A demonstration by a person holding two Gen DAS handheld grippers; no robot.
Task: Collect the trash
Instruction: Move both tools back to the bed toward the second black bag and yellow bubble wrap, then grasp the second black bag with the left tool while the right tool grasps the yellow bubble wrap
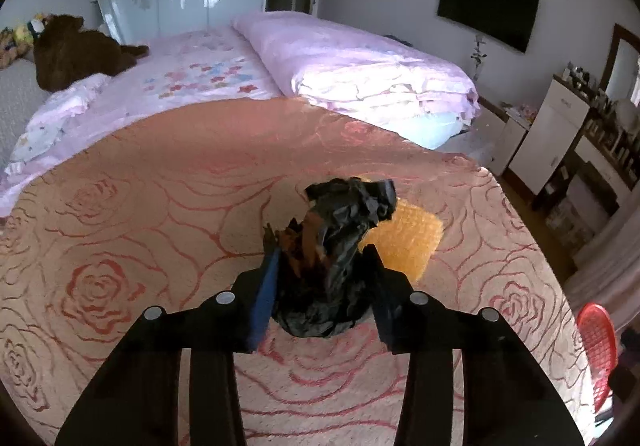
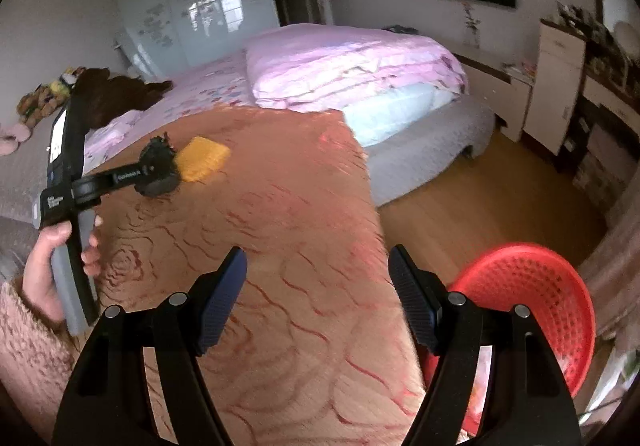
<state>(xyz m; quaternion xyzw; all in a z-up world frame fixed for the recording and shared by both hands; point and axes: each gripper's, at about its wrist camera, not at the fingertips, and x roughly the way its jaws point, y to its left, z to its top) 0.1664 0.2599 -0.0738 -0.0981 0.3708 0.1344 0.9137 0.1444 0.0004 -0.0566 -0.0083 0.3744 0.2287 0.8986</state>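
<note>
Left wrist: left tongs point(image 1: 324, 286) seemingly clamp black wad point(image 1: 340, 246).

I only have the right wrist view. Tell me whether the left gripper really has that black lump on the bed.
Observer: Yes. In the left wrist view, both pads of the left gripper press the sides of the crumpled black bag.
Operator: Describe the yellow thing by it.
Observer: It is yellow bubble wrap, lying on the bedspread beyond the bag, outside the jaws.
Operator: Report anything loose in the bag.
Observer: Brown scraps show through a gap near its top.
</note>
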